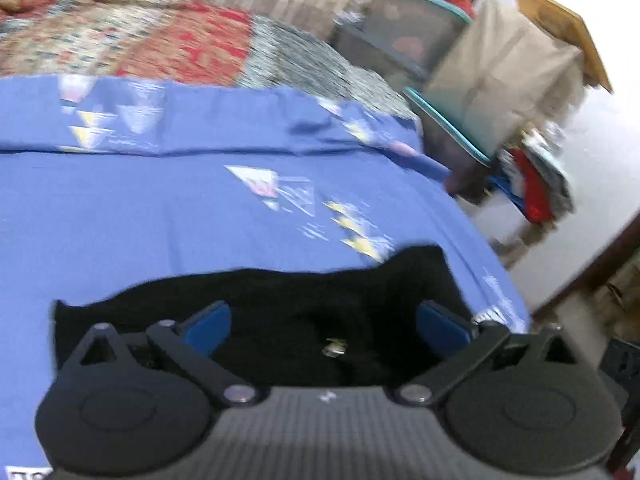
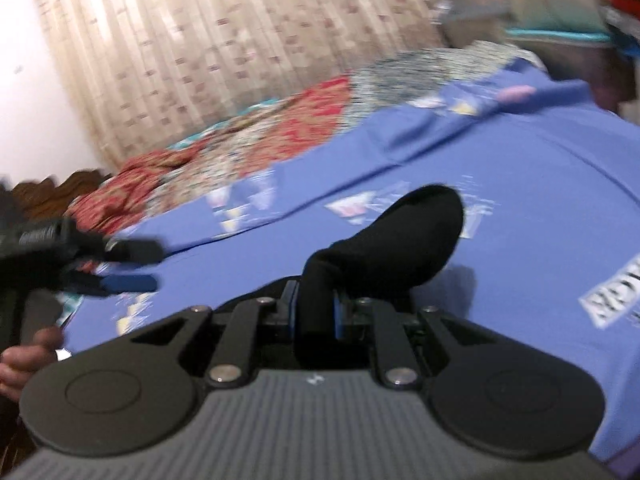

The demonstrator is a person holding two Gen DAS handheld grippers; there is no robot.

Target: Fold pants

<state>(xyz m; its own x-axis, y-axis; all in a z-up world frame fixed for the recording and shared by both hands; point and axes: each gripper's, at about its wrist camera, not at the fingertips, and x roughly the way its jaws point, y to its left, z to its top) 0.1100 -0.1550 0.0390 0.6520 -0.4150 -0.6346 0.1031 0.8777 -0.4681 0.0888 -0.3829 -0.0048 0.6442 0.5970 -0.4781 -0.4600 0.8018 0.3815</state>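
Right wrist view: my right gripper [image 2: 314, 312] pinches the black pants [image 2: 400, 236], running ahead-right (left gripper [image 1: 324, 320] spread wide, holding nothing, nearer the waistband).

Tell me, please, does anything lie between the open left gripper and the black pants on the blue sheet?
Nothing visible does. The left gripper stands open just above the black pants, with only dark cloth between its blue pads. The right gripper is already shut on a bunched part of the pants, lifted off the blue sheet.
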